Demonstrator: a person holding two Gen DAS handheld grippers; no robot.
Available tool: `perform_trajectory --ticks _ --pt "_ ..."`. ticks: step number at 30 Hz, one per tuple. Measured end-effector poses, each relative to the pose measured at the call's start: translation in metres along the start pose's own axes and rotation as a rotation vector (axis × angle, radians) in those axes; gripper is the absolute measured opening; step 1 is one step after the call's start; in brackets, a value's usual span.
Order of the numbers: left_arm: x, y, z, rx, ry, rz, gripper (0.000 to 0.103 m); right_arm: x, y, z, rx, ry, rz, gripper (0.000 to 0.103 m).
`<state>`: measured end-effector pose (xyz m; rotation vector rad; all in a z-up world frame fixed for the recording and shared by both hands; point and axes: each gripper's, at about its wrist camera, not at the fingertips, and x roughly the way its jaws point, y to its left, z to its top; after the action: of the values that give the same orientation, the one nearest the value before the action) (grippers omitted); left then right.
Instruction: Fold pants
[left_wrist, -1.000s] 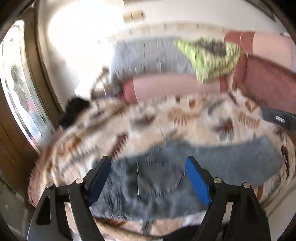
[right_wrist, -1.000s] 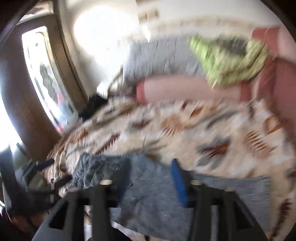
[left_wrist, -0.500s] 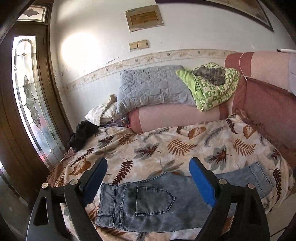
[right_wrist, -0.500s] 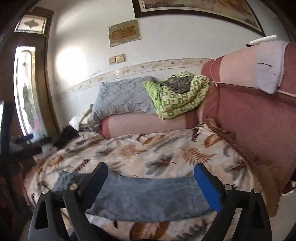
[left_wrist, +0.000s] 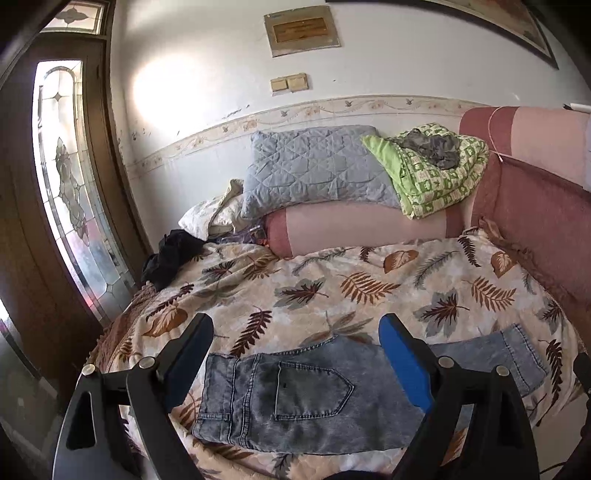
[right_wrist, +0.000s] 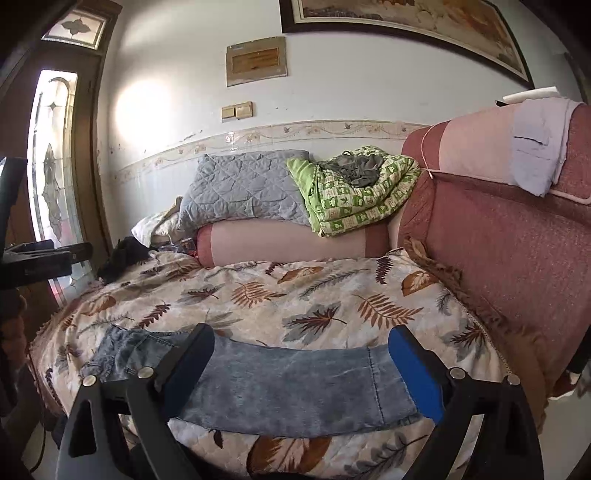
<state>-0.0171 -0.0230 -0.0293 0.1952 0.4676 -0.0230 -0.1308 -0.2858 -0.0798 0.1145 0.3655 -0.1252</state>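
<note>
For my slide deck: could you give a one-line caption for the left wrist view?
Open left gripper hovers above denim jeans laid flat, back pocket up, on a leaf-print bedspread.

Leaf-print bedspread (left_wrist: 332, 288) bare beyond jeans (left_wrist: 314, 398), bolster (left_wrist: 362, 229) (pillows stacked above) blocking far edge.

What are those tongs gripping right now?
Nothing. Both the left tongs and right tongs stand open above the jeans, which lie flat on the bed.

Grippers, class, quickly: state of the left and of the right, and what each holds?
Left gripper: open, holding nothing, above the faded blue denim jeans.
Right gripper: open, jaws just opened, empty, above the jeans' leg.
</note>
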Motion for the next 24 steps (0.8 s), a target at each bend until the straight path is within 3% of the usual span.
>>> perform_trajectory --ticks 12,24 --pt "0.004 0.016 -0.013 -0.035 0.018 0.024 0.091 0.007 -0.002 0.008 0.062 0.022 0.01 0.097" --pt "0.013 0.043 -0.015 -0.095 0.017 0.043 0.091 0.018 0.027 0.035 0.125 0.002 0.051 0.097"
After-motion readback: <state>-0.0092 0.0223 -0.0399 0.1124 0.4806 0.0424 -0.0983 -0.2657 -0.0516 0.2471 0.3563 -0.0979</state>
